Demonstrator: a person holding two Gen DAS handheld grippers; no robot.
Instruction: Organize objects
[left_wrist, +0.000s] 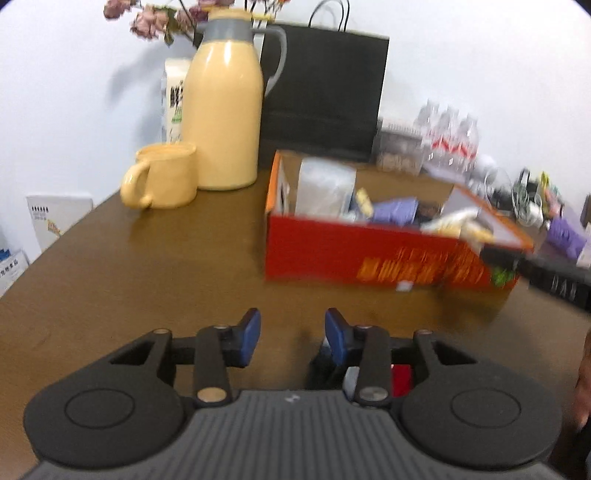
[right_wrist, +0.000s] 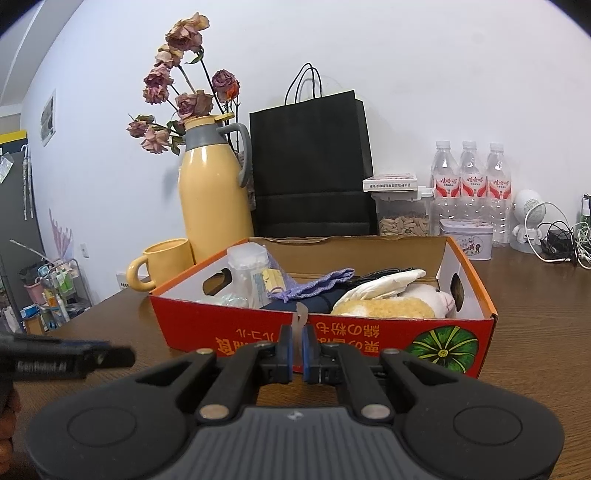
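An open red cardboard box stands on the brown table, holding a clear plastic jar, a purple pouch, a dark blue item and a plush toy. My left gripper is open over bare table in front of the box's left end, with nothing between its blue pads. In the right wrist view it reaches in from the left as a black bar. My right gripper is shut at the box's front wall, with a thin grey strip sticking up from between its pads.
A yellow thermos and yellow mug stand behind the box's left end, with dried roses and a black paper bag. Water bottles, a snack jar, a tin and cables line the back right. Something red and grey lies under my left gripper.
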